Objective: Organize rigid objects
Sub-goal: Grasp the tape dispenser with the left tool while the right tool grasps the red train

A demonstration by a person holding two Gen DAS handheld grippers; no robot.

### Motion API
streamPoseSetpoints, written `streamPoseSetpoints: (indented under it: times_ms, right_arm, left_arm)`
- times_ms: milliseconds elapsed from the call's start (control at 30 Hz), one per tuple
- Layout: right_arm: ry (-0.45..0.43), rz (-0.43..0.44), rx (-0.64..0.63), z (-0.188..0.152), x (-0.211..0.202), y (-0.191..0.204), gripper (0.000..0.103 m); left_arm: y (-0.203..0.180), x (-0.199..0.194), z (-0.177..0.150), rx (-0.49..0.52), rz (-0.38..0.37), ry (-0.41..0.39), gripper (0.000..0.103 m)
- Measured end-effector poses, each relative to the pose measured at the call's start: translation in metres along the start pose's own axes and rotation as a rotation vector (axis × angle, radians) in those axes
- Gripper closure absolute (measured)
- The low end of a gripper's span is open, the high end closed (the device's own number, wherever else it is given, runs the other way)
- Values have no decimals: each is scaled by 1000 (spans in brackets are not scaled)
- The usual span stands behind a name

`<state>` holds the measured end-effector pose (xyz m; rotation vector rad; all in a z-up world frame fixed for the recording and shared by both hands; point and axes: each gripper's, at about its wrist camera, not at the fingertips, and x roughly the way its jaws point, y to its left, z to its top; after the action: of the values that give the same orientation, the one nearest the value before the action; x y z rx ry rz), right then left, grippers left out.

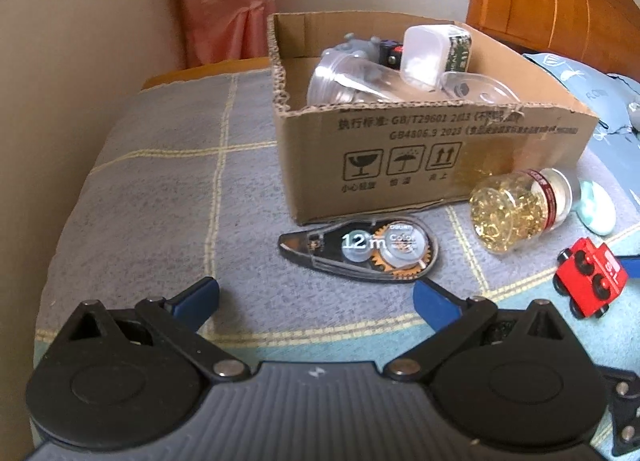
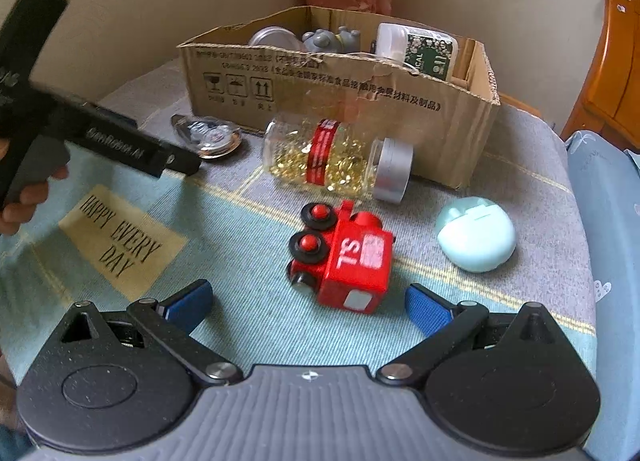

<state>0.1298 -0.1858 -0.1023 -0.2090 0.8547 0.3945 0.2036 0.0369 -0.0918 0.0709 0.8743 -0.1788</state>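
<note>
Only the right wrist view shows the pale green case whole, the woven patch reading "HAPPY EVERY DAY", and the left gripper's black body held in a hand at nine o'clock; the left wrist view alone shows the correction tape clearly, lying flat just beside the front wall of the cardboard box, at about twelve o'clock from the left gripper. The box sits on a checked cloth and holds a clear jar on its side, a grey figure, a white tub with a green label and some smaller pieces that are hard to make out. A jar of gold pins lies on its side touching the box front, with its grey lid pointing toward three o'clock in the right wrist view. The red toy train lies tipped on its side at twelve o'clock from the right gripper, between the fingers' line and the jar. Both grippers have their blue fingers spread wide, holding and touching nothing.
</note>
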Motion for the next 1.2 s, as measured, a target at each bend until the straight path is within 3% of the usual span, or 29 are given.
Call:
streamPoseSetpoints:
  times_ms: [767, 967, 1067, 1200]
  right_arm:
    - [-2, -33, 40, 23, 22, 6, 0]
    - [-16, -57, 70, 29, 23, -2, 20]
    - [-17, -65, 59, 29, 22, -3, 25]
    - [-23, -53, 54, 30, 19, -6, 41]
  left_arm:
    - [-19, 14, 16, -13, -1, -20, 4]
    - [-23, 13, 17, 9, -8, -21, 10]
    - [-22, 11, 17, 33, -24, -23, 13]
    - [-19, 9, 17, 41, -35, -17, 14]
